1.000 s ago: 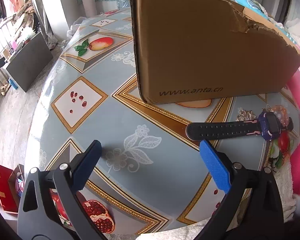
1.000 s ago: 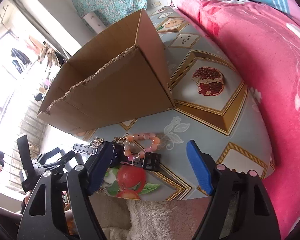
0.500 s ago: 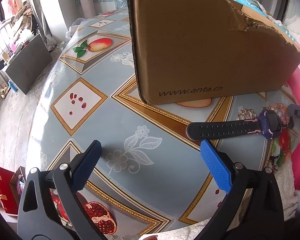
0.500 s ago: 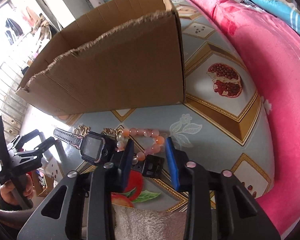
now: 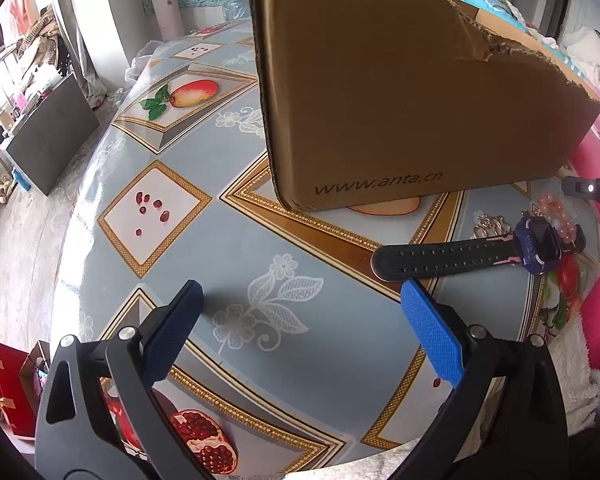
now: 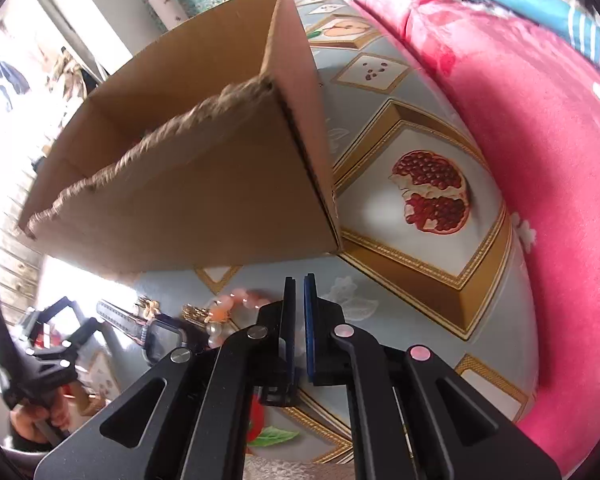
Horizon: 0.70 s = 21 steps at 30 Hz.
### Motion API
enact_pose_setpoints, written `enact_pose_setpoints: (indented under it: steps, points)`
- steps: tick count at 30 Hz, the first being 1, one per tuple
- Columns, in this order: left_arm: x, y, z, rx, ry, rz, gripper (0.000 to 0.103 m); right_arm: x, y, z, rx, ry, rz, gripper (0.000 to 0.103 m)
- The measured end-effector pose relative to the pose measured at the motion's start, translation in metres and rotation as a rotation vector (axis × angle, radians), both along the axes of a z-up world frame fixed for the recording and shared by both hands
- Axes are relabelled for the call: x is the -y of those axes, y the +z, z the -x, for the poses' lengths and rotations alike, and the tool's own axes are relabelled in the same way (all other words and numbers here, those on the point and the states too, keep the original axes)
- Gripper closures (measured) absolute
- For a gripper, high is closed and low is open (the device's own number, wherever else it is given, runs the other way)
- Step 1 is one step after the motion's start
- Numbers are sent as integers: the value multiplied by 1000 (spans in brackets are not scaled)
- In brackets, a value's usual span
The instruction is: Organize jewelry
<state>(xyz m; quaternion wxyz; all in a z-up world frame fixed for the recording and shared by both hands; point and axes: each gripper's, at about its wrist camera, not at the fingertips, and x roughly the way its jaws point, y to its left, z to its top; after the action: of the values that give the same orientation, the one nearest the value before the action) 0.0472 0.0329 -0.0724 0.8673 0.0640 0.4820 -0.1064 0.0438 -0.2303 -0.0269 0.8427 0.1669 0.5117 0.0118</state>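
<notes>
1. While the left gripper (image 5: 300,286) hangs wide apart over bare table (image 5: 112,280) with nothing between its blue pads, the action is on the other side: the right gripper (image 6: 298,280) is down among the jewelry with its jaws drawn together.
2. Where's the target? The pink bead bracelet (image 6: 236,300) lies just left of those closed fingers, near the foot of the cardboard box (image 6: 188,184). It is bunched up with a small gold trinket (image 6: 194,312) and the purple watch (image 6: 162,334).
3. Has it caught anything? Hard to call. The pads sit almost flush, and the beads that show lie outside them. A thin cord could be pinched low down, but that spot is hidden by the gripper's own frame.
4. To do this pick well, I'd test with a small, slow lift and watch whether the beads rise together.
5. If nothing follows, spread the jaws again, shift left over a bead, and bite across it rather than along the loop.
6. Watch the tangle: the bracelet touches the watch's face end, so a quick pull may drag the strap or trinket along.
7. Once clear, the box's open top looks the likely destination. Carry high over its torn edge.
</notes>
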Motion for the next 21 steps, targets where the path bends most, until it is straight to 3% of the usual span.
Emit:
enact_pose_setpoints:
  steps: [2, 4, 5, 6, 10, 11, 12, 17, 21]
  points:
    - [0, 0, -1, -1, 0, 0, 7, 0, 4, 0, 9, 9, -31, 97]
    - [0, -1, -1, 0, -1, 0, 7, -8, 7, 0, -3, 55, -16, 88]
    - [0, -1, -2, 0, -2, 1, 7, -13, 8, 0, -7, 71, 3, 75]
    - [0, -1, -2, 0, -2, 1, 7, -19, 8, 2, -9, 89, 34, 68]
    - [1, -1, -2, -1, -2, 0, 7, -41, -5, 0, -59, 160, 161, 69]
    - [1, -2, -2, 0, -3, 0, 7, -45, -5, 0, -48, 174, 193, 75]
    - [0, -2, -3, -1, -5, 0, 7, -49, -5, -2, -50, 179, 233, 92]
    - [1, -2, -4, -3, -5, 0, 7, -26, 2, -10, -21, 98, 70, 93]
    - [1, -2, -4, -5, -5, -4, 7, -8, 12, -12, 17, 37, 36, 93]
